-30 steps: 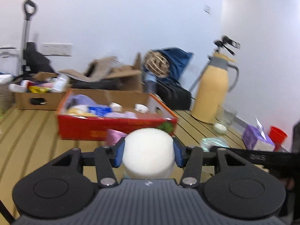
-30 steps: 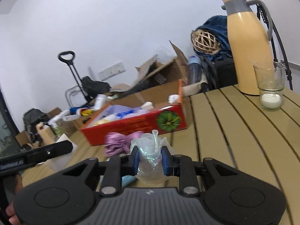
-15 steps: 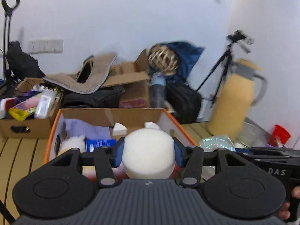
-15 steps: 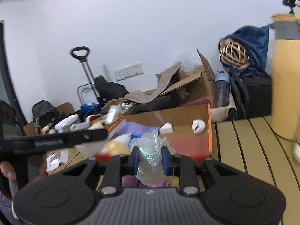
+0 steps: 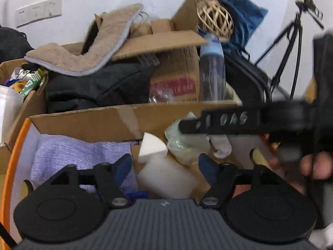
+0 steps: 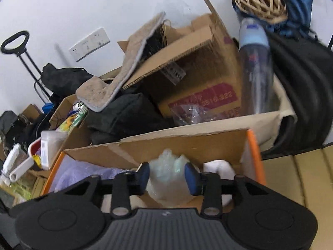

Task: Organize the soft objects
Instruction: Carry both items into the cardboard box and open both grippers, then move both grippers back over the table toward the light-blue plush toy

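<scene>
Cluttered bg: white wall, cardboard boxes, black bags, wicker ball (image 5: 214, 16), water bottle (image 5: 212, 70). Both grippers over the orange-rimmed box (image 5: 87, 123), lilac cloth (image 5: 79, 154) lying inside at left.

Left gripper (image 5: 165, 167): jaws opening, wide apart; white sponge (image 5: 168, 177) sits blurred btwn them, pads clear of it on both sides.

Right gripper (image 6: 167, 177): jaws opening; crumpled clear plastic bag (image 6: 167, 179) still btwn the blue pads, approx touching both, inside the box near its far wall. White wedge sponge (image 5: 150, 146) just beside it.
</scene>
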`<state>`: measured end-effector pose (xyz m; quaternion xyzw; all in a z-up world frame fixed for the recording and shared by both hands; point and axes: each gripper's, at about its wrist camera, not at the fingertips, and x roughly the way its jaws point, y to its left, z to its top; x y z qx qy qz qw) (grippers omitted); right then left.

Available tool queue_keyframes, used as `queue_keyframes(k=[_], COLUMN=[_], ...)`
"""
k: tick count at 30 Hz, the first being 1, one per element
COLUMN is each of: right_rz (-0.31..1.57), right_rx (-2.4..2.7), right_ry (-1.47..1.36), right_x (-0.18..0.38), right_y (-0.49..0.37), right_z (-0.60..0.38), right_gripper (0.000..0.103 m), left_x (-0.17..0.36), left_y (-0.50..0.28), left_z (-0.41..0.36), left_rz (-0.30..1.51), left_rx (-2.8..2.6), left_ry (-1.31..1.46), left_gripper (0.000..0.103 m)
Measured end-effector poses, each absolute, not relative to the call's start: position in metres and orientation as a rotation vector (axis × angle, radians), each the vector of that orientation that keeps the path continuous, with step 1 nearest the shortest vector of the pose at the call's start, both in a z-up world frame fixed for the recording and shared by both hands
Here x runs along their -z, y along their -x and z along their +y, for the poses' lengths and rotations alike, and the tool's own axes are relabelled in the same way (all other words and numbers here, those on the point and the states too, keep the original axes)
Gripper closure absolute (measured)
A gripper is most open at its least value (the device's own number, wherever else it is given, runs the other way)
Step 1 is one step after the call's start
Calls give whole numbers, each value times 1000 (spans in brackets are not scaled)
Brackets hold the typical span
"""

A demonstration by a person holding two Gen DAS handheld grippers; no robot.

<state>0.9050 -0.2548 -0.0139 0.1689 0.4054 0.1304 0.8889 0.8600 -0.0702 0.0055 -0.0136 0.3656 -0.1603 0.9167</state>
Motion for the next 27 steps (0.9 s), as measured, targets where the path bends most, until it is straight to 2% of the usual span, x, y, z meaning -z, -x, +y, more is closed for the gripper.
queue_keyframes(k=[2,9,14,20,23,27], right_rz=[827,765,686,599,550,479], right_rx=[-281,-270,-245,-238,-271,-313], right_ry=[-343,-278,-150,-143,-147,-102], right_x=[11,-40,-103,-158,-157,-124], right_y=[-900,-855,-788,-699,-642,-552], right_z=[-255,-273,-292,-316,-316,-302], right_gripper=[43,44,41,36,32,31], left_x=[-13,-52,-107,-179,-188,-157], left_y=[-856,-826,-769,-683,-630,-535], left_z=[-65,-31,-9,11,20,34], left_rz=[717,696,621,498,421,313], left_rx=[330,297,277,252,248,250], left_ry=[13,7,-58,-54,-27,3], left_gripper=[18,18,18,15,12,8])
